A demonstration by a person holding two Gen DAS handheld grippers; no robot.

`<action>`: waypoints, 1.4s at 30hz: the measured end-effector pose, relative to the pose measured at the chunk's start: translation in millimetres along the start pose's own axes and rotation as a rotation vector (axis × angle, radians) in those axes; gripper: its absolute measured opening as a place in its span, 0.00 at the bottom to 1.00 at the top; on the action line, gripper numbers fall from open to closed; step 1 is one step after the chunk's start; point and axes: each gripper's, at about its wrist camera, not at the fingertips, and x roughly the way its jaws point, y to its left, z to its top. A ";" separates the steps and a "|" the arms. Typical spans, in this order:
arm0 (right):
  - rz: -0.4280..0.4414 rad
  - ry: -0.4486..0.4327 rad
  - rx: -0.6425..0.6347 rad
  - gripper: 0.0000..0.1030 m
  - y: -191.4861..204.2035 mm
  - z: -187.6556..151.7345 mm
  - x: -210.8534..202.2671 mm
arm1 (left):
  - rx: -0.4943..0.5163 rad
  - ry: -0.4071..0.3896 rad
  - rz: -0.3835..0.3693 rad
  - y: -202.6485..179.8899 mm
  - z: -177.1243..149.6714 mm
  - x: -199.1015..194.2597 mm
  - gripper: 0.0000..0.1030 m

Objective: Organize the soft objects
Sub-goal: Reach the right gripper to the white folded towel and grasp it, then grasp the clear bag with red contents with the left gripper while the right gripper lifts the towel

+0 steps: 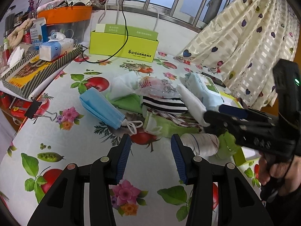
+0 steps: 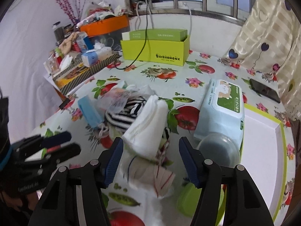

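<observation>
A pile of soft things lies mid-table: a blue face-mask pack [image 1: 101, 109], a striped black-and-white cloth [image 1: 163, 103], a white folded tissue pack [image 1: 191, 101], a green cloth [image 1: 165, 126] and a rolled white sock [image 1: 201, 143]. My left gripper [image 1: 150, 154] is open and empty, just in front of the pile. My right gripper [image 2: 150, 160] is open, its jaws to either side of the near end of the white tissue pack [image 2: 148, 126] and above the rolled sock [image 2: 150, 177]. The right gripper also shows in the left wrist view [image 1: 216, 114], at the tissue pack.
A yellow-green box [image 1: 122, 45] stands at the back, a cable across it. A wet-wipes pack [image 2: 222, 109] and a white tray with a green rim [image 2: 263, 150] lie at right. A cluttered striped box [image 1: 37, 71] is at left. A curtain [image 1: 244, 43] hangs at right.
</observation>
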 end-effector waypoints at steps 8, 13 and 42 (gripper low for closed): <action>0.026 0.085 0.049 0.42 -10.9 10.7 34.2 | 0.006 -0.028 -0.018 2.0 16.3 -0.4 0.45; 0.050 0.092 0.056 0.30 -13.5 6.2 39.2 | 0.018 -0.057 -0.024 1.1 35.8 3.0 0.45; 0.157 0.004 -0.074 0.21 15.3 -31.6 -12.8 | 0.018 -0.024 -0.107 -1.8 49.8 36.8 0.23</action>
